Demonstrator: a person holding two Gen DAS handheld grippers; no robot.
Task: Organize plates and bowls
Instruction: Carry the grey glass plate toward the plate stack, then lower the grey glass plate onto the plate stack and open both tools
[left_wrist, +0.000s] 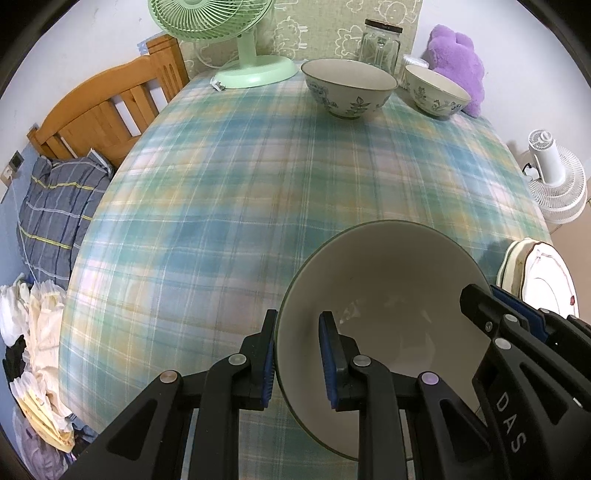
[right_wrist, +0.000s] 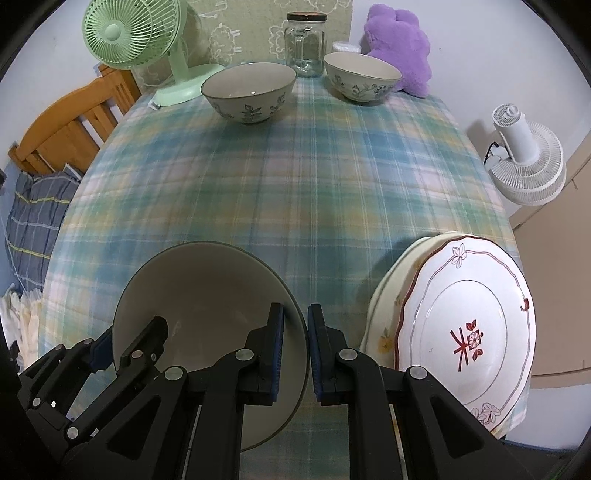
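The near bowl (left_wrist: 388, 295) looks like glazed, smooth ceramic, as does the glossy plate (right_wrist: 469, 332) at right. The tablecloth (right_wrist: 295, 184) is matt woven plaid cloth. The far jar (right_wrist: 306, 44) is clear glass.

The near bowl (right_wrist: 207, 314) sits at the near edge of the table (right_wrist: 295, 184), with the stacked plates (right_wrist: 469, 332) to its right. Two bowls (right_wrist: 249, 90) (right_wrist: 362, 75) stand at the far side, the fan (right_wrist: 133, 40) left of them and the jar (right_wrist: 306, 42) behind, between them.

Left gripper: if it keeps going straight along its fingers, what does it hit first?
Probably the tablecloth. The left gripper is clamped on the near bowl rim and points steeply down; nothing else lies ahead of the fingers. Depth under the bowl is unclear.
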